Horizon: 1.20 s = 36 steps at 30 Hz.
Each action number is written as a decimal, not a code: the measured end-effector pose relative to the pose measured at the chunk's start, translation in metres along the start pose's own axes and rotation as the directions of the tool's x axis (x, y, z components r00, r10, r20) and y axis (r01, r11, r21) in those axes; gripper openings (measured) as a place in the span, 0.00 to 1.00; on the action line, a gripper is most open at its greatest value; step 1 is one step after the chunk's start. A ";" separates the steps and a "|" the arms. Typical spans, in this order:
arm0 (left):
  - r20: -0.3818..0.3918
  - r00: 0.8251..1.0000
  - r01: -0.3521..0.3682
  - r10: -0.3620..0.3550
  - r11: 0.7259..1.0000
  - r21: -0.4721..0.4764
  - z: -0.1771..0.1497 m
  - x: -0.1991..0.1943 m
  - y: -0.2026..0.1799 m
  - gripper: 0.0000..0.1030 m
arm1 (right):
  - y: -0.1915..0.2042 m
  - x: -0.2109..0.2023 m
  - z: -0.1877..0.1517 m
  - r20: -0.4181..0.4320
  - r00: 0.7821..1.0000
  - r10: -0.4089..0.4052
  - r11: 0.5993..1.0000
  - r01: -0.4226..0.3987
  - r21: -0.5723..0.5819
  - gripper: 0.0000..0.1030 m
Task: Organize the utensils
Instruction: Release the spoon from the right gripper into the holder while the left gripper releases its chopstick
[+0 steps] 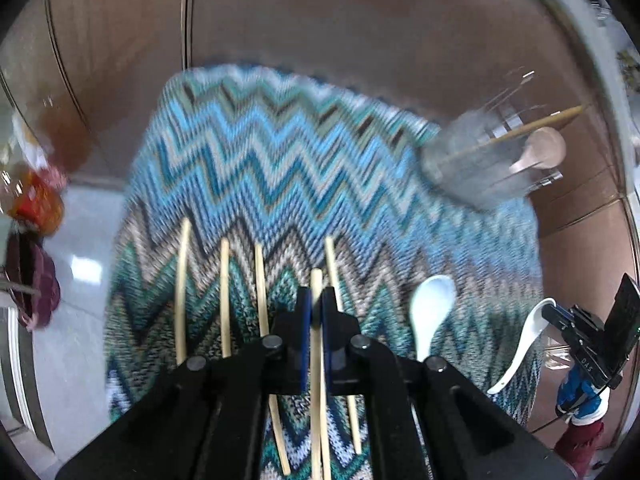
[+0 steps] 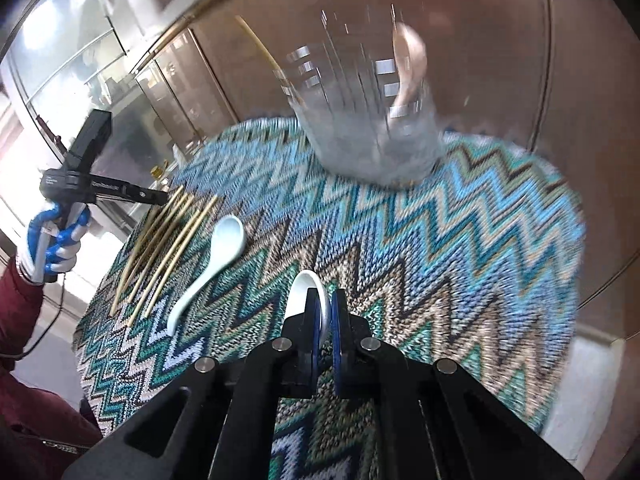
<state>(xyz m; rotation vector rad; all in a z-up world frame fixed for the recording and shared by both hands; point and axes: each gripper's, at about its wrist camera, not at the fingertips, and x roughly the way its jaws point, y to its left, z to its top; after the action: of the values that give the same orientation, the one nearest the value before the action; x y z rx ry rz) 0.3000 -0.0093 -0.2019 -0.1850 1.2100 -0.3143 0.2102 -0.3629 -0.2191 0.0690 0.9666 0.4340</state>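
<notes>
Left claw (image 1: 316,300) clamped on a pale bamboo chopstick (image 1: 317,360), long axis pointing straight ahead. Right claw (image 2: 328,300) pinching a white ceramic soup spoon (image 2: 302,290), bowl forward. Beyond, four more chopsticks (image 1: 182,292) lying roughly parallel on the zigzag-patterned desk (image 1: 260,168); farthest, a clear glass tumbler (image 1: 480,160) holding utensils.

The mat (image 2: 400,240) looked woven and rough, the spoons (image 2: 224,240) glossy ceramic, the chopsticks (image 1: 182,292) matt wood, the holder (image 2: 360,120) clear glass.

The clear ribbed glass holder (image 2: 366,120) was motion-blurred; beside it, the zigzag knitted cloth (image 2: 460,240) smeared, its near edge cut off by the frame
</notes>
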 end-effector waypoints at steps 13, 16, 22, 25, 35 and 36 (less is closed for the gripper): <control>0.594 0.773 0.177 -0.225 0.974 0.140 0.057 -0.163 -0.110 0.04 | 0.041 -0.126 0.089 0.485 0.816 -0.316 0.942 0.330 0.059 0.05; 0.713 0.660 0.183 -0.237 0.971 0.153 0.071 -0.179 -0.133 0.04 | 0.043 -0.129 0.111 0.563 0.736 -0.375 0.913 0.397 0.090 0.05; 0.854 0.490 0.154 -0.173 0.982 0.111 0.102 -0.161 -0.158 0.04 | 0.038 -0.102 0.141 0.603 0.679 -0.420 0.885 0.455 0.104 0.05; 0.871 0.473 0.134 -0.133 0.988 0.078 0.117 -0.127 -0.165 0.05 | 0.028 -0.085 0.147 0.596 0.672 -0.440 0.872 0.478 0.105 0.05; 0.867 0.486 0.053 -0.106 0.994 0.091 0.119 -0.043 -0.182 0.05 | 0.013 -0.017 0.144 0.592 0.634 -0.497 0.829 0.548 0.109 0.05; 0.864 0.493 0.045 -0.106 0.994 0.096 0.118 -0.038 -0.183 0.05 | 0.012 -0.010 0.141 0.586 0.633 -0.506 0.823 0.557 0.108 0.05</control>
<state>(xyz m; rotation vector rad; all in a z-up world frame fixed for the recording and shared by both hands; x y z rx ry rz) 0.3729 -0.1717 -0.0721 -0.2993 0.1515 -0.2739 0.3150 -0.3369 -0.1278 -0.1553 0.2997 -0.1168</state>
